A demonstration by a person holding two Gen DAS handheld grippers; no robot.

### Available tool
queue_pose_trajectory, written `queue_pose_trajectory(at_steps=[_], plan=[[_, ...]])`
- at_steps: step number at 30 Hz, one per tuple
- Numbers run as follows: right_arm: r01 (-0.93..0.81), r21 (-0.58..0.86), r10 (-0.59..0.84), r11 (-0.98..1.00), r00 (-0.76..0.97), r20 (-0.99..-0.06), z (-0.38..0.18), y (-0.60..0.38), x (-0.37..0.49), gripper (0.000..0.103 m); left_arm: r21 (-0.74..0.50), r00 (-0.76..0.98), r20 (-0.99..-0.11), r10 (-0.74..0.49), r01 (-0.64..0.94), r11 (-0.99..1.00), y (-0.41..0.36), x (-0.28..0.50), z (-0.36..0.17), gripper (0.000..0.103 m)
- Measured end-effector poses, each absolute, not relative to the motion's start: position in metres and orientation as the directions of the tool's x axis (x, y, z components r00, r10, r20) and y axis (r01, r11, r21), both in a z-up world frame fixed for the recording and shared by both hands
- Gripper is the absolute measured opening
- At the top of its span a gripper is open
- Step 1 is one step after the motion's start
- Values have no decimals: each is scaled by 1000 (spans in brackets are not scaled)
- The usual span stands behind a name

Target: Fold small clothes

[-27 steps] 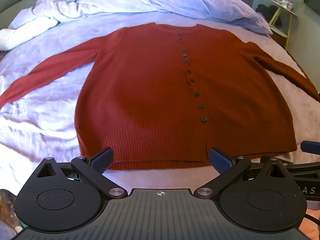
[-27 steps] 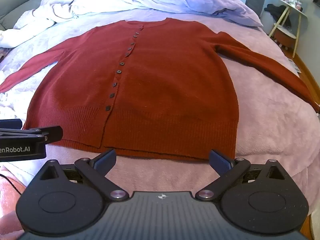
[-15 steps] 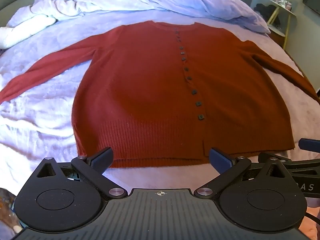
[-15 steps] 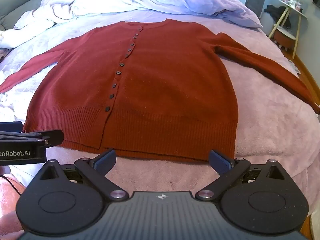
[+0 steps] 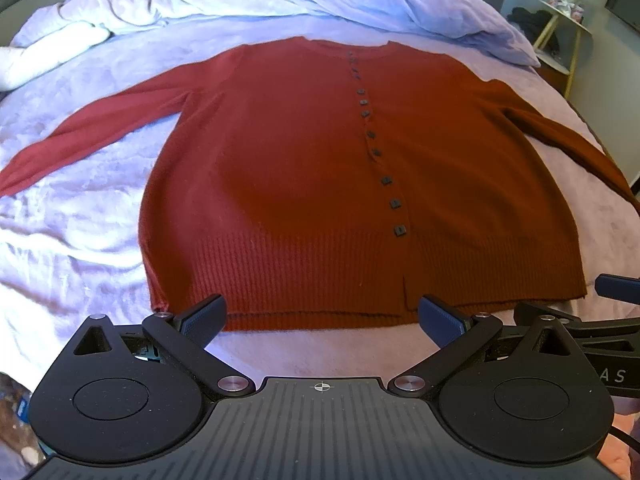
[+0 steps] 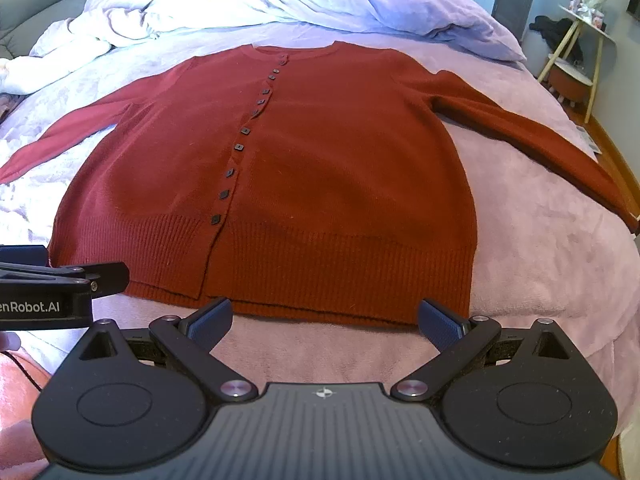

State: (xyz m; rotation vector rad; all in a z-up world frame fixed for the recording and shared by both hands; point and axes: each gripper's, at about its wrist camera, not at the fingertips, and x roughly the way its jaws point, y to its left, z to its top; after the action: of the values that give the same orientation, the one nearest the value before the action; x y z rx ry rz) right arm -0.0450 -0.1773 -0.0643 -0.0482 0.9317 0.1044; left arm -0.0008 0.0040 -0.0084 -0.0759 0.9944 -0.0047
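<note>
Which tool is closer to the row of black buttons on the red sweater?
Left, slightly. The buttons run down to just above the left tool's right finger. From the right tool they lie off to its left side, beyond its left finger.

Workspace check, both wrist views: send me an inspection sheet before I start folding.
Surface: bed with lilac cover, lightly wrinkled.
Job's things: red cardigan spread flat, front up, buttoned, both sleeves out sideways, hem nearest the cameras.
Clutter: rumpled duvet bunched beyond the collar.
Grippers: left hand-held gripper open, just short of the hem, holding nothing; right hand-held gripper likewise.
Cables: thin dark cable at lower left of the right view.
Surroundings: small side table with items beside the bed.
</note>
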Motion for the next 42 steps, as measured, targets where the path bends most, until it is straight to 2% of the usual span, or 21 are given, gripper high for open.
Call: queue_pose_trajectory(at_steps=[42], plan=[[-107, 4, 67, 994, 595, -801, -67, -177, -46, 99, -87, 533, -844, -55, -35, 996, 3, -1, -11, 103]])
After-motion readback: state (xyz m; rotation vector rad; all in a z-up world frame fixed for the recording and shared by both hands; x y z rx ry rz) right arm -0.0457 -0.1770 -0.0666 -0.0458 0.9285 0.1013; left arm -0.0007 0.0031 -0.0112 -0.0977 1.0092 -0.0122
